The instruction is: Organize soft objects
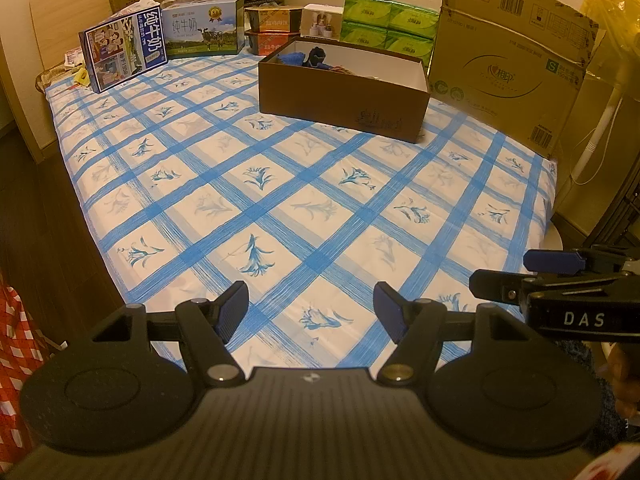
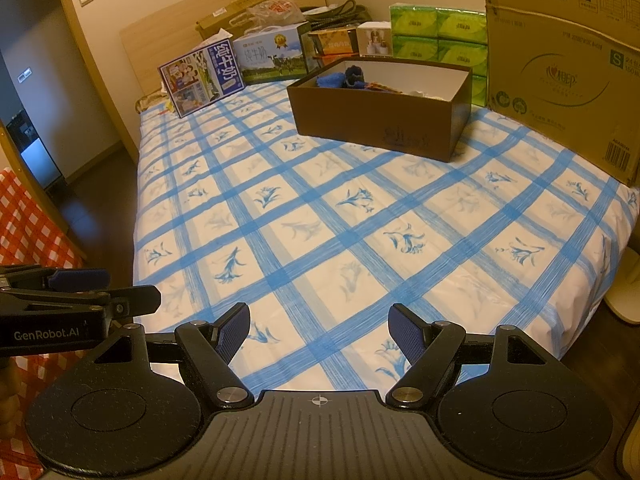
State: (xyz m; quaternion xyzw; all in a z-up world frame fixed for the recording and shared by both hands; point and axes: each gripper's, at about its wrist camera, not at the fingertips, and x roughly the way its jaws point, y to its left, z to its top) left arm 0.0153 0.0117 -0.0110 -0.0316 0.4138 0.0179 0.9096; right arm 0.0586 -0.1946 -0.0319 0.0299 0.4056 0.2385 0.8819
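Presently I see my left gripper (image 1: 310,308) above the bed's (image 1: 280,184) near edge, jaws spread wide, nothing between them. My right gripper (image 2: 318,330) beside it likewise gapes, unloaded. Soft objects (image 2: 346,78) lie inside the brown box (image 2: 380,120) toward the bed's far right corner.

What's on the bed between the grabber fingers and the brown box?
Nothing. In both wrist views, only bare blue-checked sheet lies between the open left gripper, right gripper and the brown box.
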